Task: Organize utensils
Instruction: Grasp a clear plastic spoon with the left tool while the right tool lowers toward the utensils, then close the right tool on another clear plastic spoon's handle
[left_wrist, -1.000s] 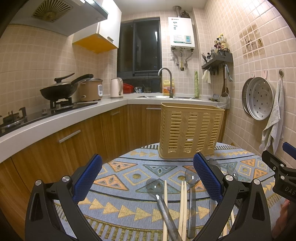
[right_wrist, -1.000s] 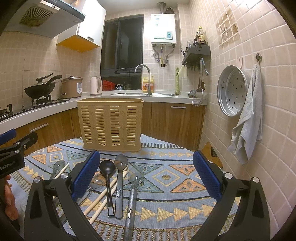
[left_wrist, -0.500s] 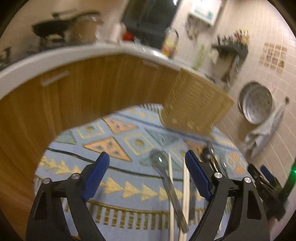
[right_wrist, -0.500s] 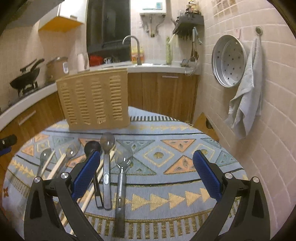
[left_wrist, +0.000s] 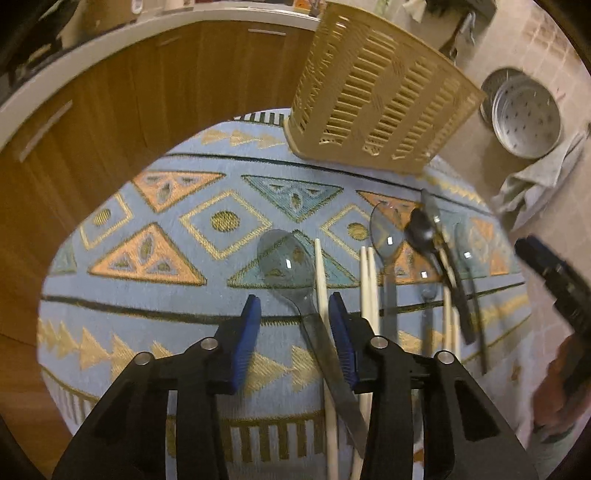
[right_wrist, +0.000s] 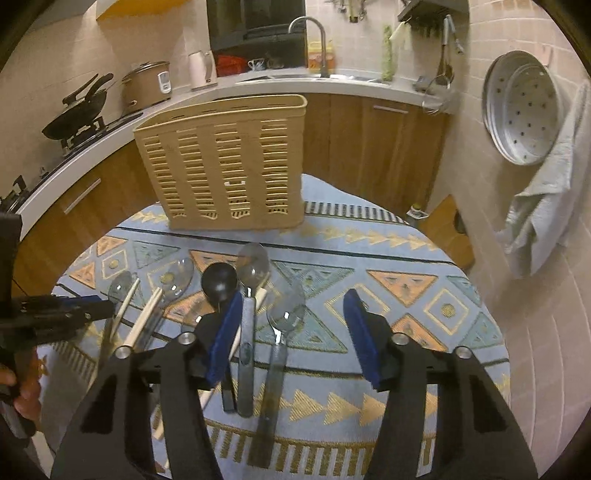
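Observation:
Several spoons and chopsticks lie side by side on a round table with a patterned blue cloth (left_wrist: 155, 295). A beige slotted utensil basket (left_wrist: 380, 99) stands at the far edge, also in the right wrist view (right_wrist: 229, 166). My left gripper (left_wrist: 295, 325) is low over the table, half closed, its pads either side of a clear grey spoon (left_wrist: 291, 269) and one chopstick (left_wrist: 321, 288). My right gripper (right_wrist: 291, 332) is open above another clear spoon (right_wrist: 284, 317). A black spoon (right_wrist: 218, 282) and a grey spoon (right_wrist: 253, 266) lie to its left.
Wooden cabinets and a counter (right_wrist: 332, 83) with sink, kettle, rice cooker and wok curve behind the table. A steamer tray (right_wrist: 524, 107) and towel (right_wrist: 546, 192) hang on the tiled right wall. The left gripper shows at the right view's left edge (right_wrist: 55, 314).
Both grippers have tilted down and dropped toward the table. The left gripper has narrowed around the leftmost spoon and chopstick. The right gripper has narrowed a little and come over the clear spoon.

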